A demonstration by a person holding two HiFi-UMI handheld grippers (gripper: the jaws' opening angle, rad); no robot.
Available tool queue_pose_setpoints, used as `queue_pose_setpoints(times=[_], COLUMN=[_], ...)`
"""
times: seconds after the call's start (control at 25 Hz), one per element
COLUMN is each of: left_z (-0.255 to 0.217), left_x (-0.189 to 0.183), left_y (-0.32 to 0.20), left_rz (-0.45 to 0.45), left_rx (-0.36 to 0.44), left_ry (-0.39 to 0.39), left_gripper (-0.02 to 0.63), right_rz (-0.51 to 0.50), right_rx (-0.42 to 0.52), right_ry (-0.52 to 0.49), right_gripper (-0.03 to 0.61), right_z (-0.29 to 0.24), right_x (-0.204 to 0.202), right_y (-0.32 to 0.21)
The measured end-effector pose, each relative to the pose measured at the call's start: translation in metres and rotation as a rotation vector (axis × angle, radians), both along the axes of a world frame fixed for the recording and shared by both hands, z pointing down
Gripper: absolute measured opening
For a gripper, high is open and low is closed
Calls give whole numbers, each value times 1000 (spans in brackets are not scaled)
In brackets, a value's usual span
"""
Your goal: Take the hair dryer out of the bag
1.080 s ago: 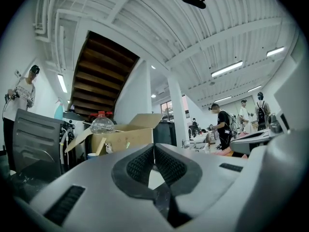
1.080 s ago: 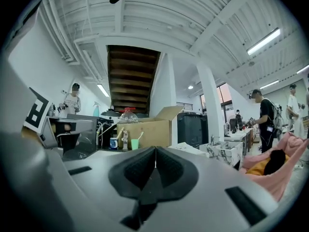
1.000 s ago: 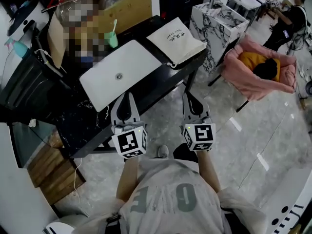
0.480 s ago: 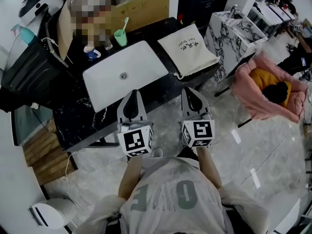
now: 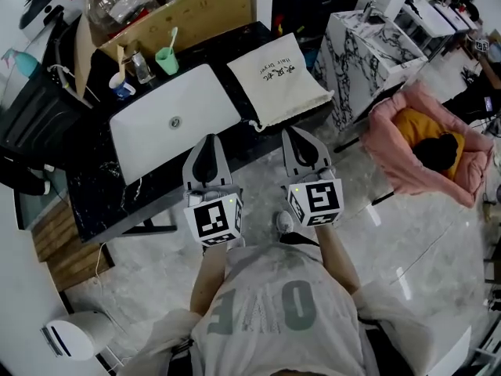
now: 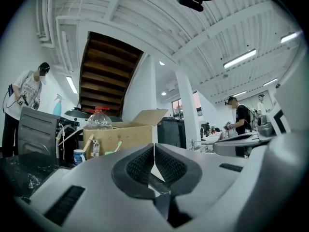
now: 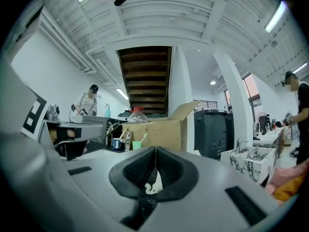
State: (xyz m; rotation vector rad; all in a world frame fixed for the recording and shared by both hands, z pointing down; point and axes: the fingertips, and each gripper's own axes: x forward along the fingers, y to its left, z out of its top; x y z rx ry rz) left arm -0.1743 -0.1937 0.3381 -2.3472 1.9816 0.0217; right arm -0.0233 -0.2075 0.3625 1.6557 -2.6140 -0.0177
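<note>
left gripper: jaws pressed together, nothing gripped; held level, pointing away from the chest
right gripper: jaws closed, nothing gripped; level, roughly parallel to the other
cubes: left cube and right cube side by side, apart
arms: left forearm and right forearm bare; both reach forward from the torso

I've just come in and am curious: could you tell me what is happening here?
A person holds the left gripper and right gripper, both with fingers shut, pointed toward the black marbled table. The cream cloth drawstring bag lies flat on it, not yet touched.
</note>
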Motion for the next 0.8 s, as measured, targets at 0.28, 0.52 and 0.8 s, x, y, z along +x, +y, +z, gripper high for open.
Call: queue_pose_setpoints(times=[0.28,0.52,0.8], left_z=[2,15,11], left_x=[33,83,118], left_y=[-33,-43,-43], left_rz=[-73,-88,-30], left_rx=[8,-29,-34], left_ry=[-3,-40,-17], left_gripper=[29,28,29], right_rz=[-14,-44,-56], right_rx=[22,34,14], right_ry=[35,48,67], right_gripper=[31,31,32], right_z=[1,9,18], right_x=[55,90,108], right_y=[-31,-49,-57])
